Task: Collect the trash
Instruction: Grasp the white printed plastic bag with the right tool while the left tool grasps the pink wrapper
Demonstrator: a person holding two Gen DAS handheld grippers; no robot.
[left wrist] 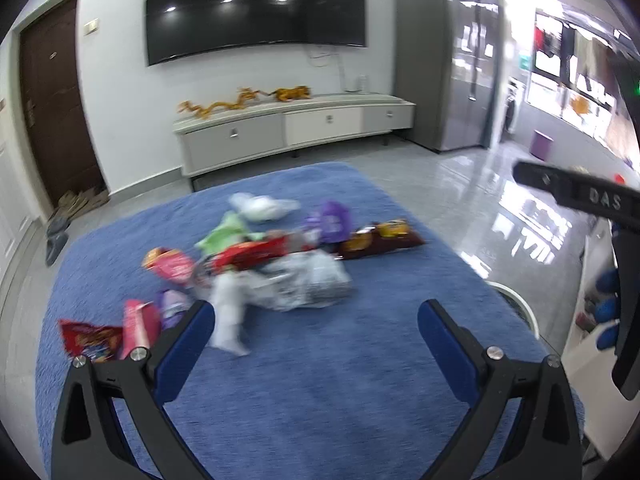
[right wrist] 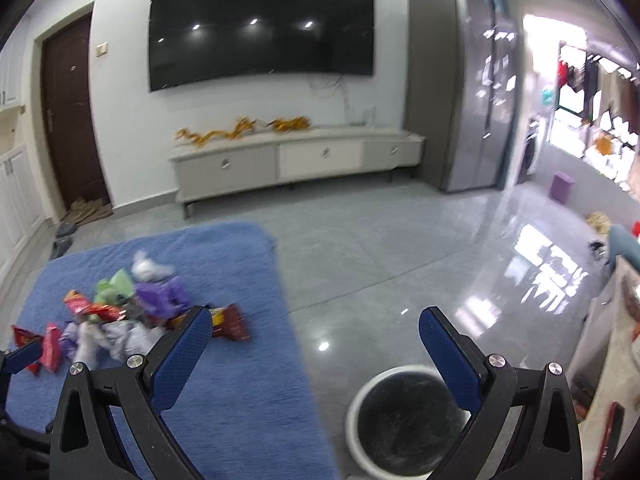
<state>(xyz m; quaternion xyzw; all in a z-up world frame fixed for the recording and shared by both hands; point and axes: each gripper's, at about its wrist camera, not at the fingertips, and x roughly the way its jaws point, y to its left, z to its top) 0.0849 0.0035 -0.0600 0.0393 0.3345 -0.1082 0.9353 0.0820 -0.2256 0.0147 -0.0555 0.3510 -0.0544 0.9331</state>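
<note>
A pile of trash lies on a blue rug [left wrist: 320,380]: several snack wrappers, a dark red chip bag [left wrist: 380,240], a purple wrapper [left wrist: 332,220], crumpled white plastic [left wrist: 308,284] and a red packet [left wrist: 138,326]. My left gripper [left wrist: 316,320] is open and empty above the rug, just short of the pile. My right gripper [right wrist: 316,330] is open and empty over the floor, between the rug [right wrist: 240,400] and a round white bin with a black liner [right wrist: 404,420]. The pile also shows in the right wrist view [right wrist: 120,316].
A long white TV cabinet [left wrist: 292,128] stands against the far wall under a big TV [left wrist: 256,4]. A grey tall cabinet [left wrist: 440,60] is at the right. A brown door [left wrist: 56,96] is at the left. Glossy tile floor [right wrist: 400,248] surrounds the rug.
</note>
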